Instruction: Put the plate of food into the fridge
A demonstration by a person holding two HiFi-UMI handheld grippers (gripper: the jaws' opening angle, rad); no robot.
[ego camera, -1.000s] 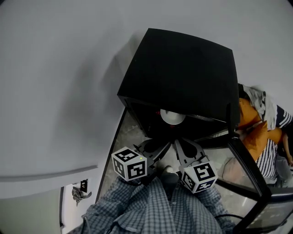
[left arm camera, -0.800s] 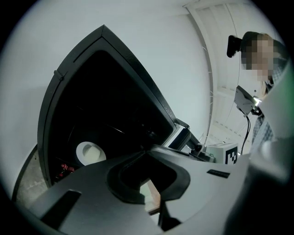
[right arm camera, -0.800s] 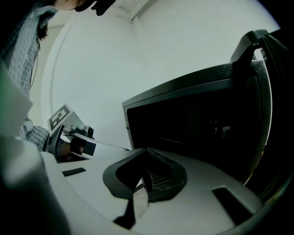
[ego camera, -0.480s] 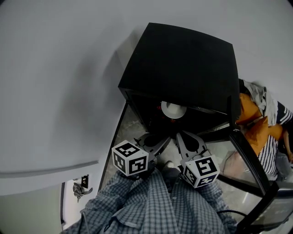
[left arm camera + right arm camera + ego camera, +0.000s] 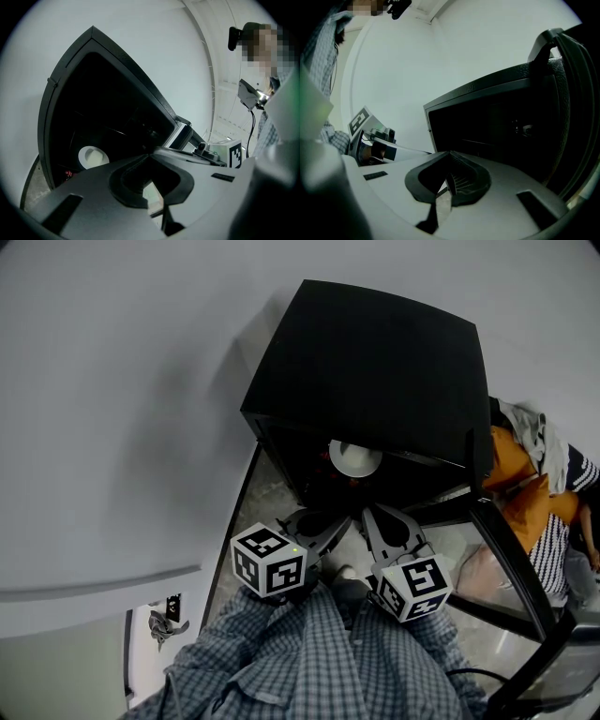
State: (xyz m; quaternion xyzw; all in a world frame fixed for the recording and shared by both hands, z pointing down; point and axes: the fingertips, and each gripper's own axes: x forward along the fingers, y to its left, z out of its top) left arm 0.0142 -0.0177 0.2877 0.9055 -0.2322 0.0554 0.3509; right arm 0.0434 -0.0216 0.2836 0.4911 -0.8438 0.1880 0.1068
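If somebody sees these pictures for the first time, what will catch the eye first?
The black fridge stands by the pale wall, its door open at the right. Inside it a white plate shines against the dark. The left gripper and right gripper hover in front, both shut and empty.

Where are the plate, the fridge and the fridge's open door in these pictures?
plate [image 5: 93, 157]: left gripper view, on its white face.
fridge [image 5: 375, 371]: head view, on its black top panel.
door [image 5: 511, 574]: head view, on its dark frame edge.
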